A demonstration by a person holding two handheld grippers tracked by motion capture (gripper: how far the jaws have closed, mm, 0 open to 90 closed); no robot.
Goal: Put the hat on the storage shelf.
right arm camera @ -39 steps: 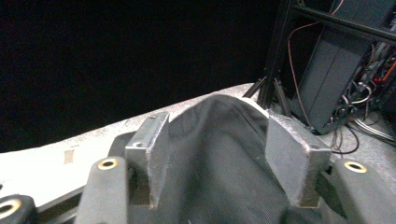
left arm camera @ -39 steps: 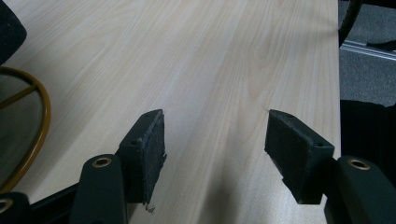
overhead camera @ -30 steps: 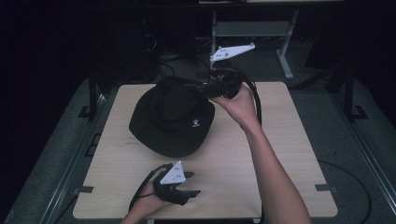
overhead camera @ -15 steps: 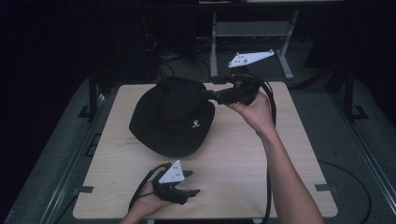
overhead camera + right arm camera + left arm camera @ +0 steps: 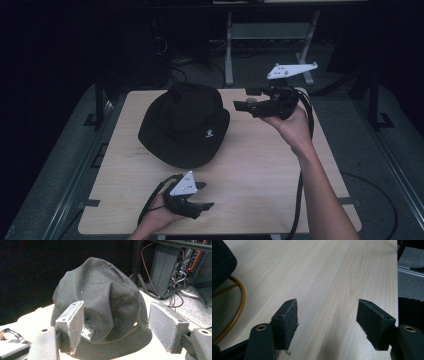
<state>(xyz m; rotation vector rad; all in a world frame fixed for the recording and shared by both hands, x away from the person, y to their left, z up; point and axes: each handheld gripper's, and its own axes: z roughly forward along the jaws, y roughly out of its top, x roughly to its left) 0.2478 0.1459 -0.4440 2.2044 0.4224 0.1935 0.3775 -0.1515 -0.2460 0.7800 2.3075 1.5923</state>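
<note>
The black bucket hat (image 5: 184, 125) sits crown-up on the wooden table (image 5: 260, 165), directly ahead of the right gripper (image 5: 239, 104), whose jaws stand wide apart and hold nothing, apparently just short of the brim. The left gripper (image 5: 206, 205) rests low on the table, well behind the hat's near edge, jaws likewise apart over bare wood, pointing away from the hat.
</note>
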